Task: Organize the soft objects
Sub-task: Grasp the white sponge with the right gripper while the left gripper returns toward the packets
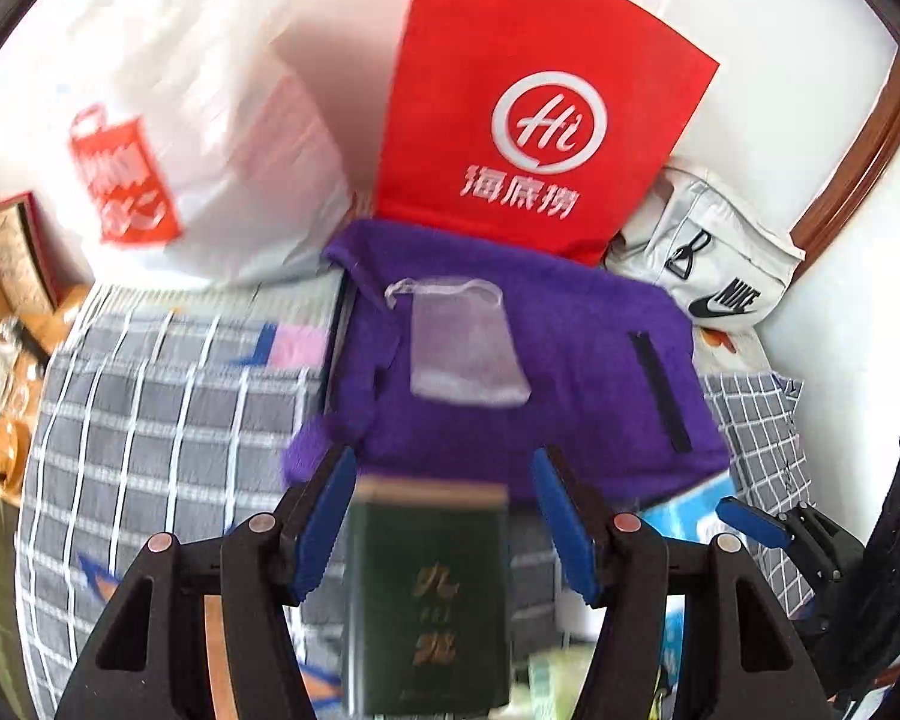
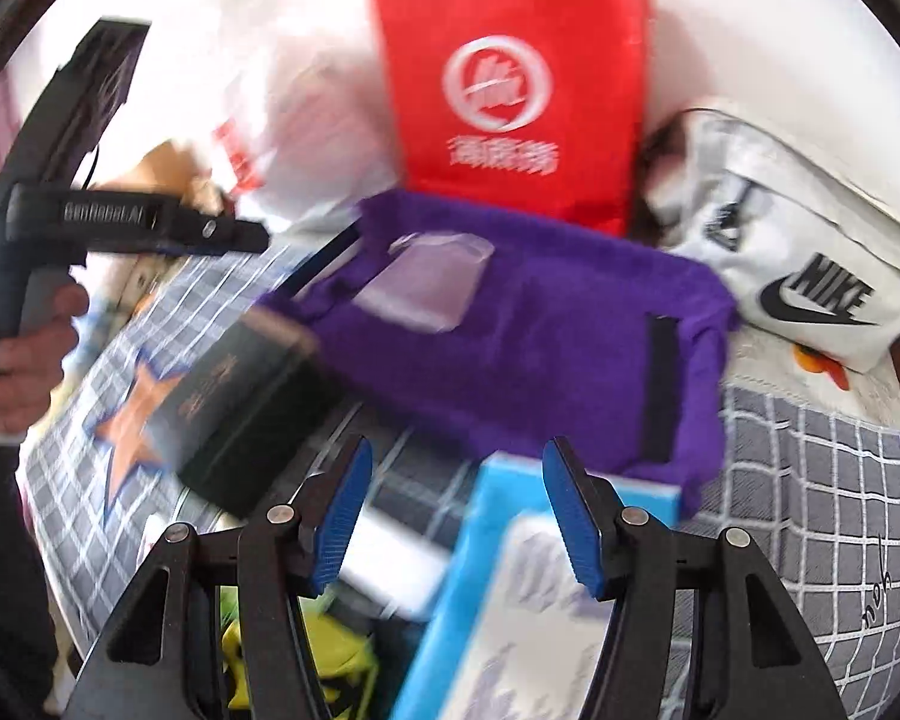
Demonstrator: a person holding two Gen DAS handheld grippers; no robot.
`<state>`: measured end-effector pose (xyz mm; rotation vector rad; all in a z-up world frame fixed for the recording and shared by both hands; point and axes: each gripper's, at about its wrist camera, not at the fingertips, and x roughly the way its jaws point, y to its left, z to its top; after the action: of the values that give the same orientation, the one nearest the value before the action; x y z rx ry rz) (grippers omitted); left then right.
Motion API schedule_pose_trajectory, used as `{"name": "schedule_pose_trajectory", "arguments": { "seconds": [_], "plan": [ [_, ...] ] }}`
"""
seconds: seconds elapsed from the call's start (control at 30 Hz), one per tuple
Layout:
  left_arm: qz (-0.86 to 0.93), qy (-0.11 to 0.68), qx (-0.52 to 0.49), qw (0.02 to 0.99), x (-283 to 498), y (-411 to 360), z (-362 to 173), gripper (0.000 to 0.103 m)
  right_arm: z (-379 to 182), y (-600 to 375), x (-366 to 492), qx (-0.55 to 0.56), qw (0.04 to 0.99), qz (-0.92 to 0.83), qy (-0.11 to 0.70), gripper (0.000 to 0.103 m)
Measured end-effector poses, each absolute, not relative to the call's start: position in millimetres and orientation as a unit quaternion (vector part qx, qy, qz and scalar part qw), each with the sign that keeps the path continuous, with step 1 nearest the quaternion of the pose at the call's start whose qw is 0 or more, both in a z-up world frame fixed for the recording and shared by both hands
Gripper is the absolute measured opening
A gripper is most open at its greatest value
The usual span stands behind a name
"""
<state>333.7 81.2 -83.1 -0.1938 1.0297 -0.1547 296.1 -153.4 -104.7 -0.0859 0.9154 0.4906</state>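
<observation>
Bed with grey check quilt point(image 1: 150, 420), cluttered. Both views blurred by motion.

Purple bag point(image 1: 510, 372) lies flat mid-bed, fleecy, black zip at one end. Sheer pouch point(image 1: 462, 342) rests on top of it. Behind, touching its far edge: red tote point(image 1: 534, 108) upright; white plastic bag point(image 1: 210, 120) to one side, white Nike bag point(image 1: 720, 276) to the other.

Left gripper point(image 1: 444, 522): jaws wide, a dark green box point(image 1: 429, 594) between the pads. Cannot tell whether the box is touched or merely lying under them; no squeeze visible. In the right view the same box point(image 2: 240, 408) sits on the quilt just beside the purple bag's near corner.

Right gripper point(image 2: 456, 516): jaws wide, holding nothing, poised over a blue-edged flat pack point(image 2: 510, 588) that tucks under the purple bag's near edge.

Handling, by judgement:
- Purple bag: light, limp, will sag and fold when lifted; pinch a hem or corner, better with both grippers at opposite edges
- Pouch: near weightless, slippery mesh, will slide off if the bag tilts; take it first, by the drawstring neck
- Box is rigid, not a soft item; likely just in the way
</observation>
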Motion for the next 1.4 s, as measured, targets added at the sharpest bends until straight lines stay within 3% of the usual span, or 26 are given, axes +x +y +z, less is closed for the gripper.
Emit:
{"name": "schedule_pose_trajectory", "arguments": {
  "seconds": [0.13, 0.27, 0.63, 0.67, 0.7, 0.77, 0.83, 1.27, 1.4],
  "plan": [
    [-0.059, 0.490, -0.083, 0.866, 305, 93, -83, 0.059, -112, -134, 279, -0.069, 0.855, 0.255, 0.446, 0.060],
    [-0.050, 0.486, -0.089, 0.868, 286, 108, -84, 0.059, -116, -120, 273, -0.107, 0.853, 0.262, 0.439, 0.072],
    [-0.042, 0.481, -0.090, 0.871, 245, 129, -90, 0.059, -144, -84, 281, -0.257, 0.808, 0.267, 0.459, 0.072],
    [-0.042, 0.483, -0.090, 0.870, 242, 130, -91, 0.059, -149, -82, 283, -0.265, 0.801, 0.263, 0.468, 0.071],
    [-0.044, 0.484, -0.091, 0.869, 240, 130, -93, 0.059, -153, -81, 284, -0.267, 0.795, 0.264, 0.477, 0.058],
    [-0.045, 0.487, -0.093, 0.868, 237, 132, -95, 0.059, -155, -81, 284, -0.263, 0.793, 0.264, 0.483, 0.056],
    [-0.046, 0.490, -0.098, 0.865, 233, 133, -98, 0.059, -148, -82, 282, -0.261, 0.802, 0.261, 0.469, 0.047],
    [-0.047, 0.520, -0.122, 0.844, 186, 122, -129, 0.059, -64, -134, 219, -0.036, 0.882, 0.213, 0.419, 0.047],
    [-0.043, 0.533, -0.109, 0.838, 171, 106, -143, 0.059, -48, -155, 178, -0.012, 0.896, 0.203, 0.396, 0.047]
  ]
}}
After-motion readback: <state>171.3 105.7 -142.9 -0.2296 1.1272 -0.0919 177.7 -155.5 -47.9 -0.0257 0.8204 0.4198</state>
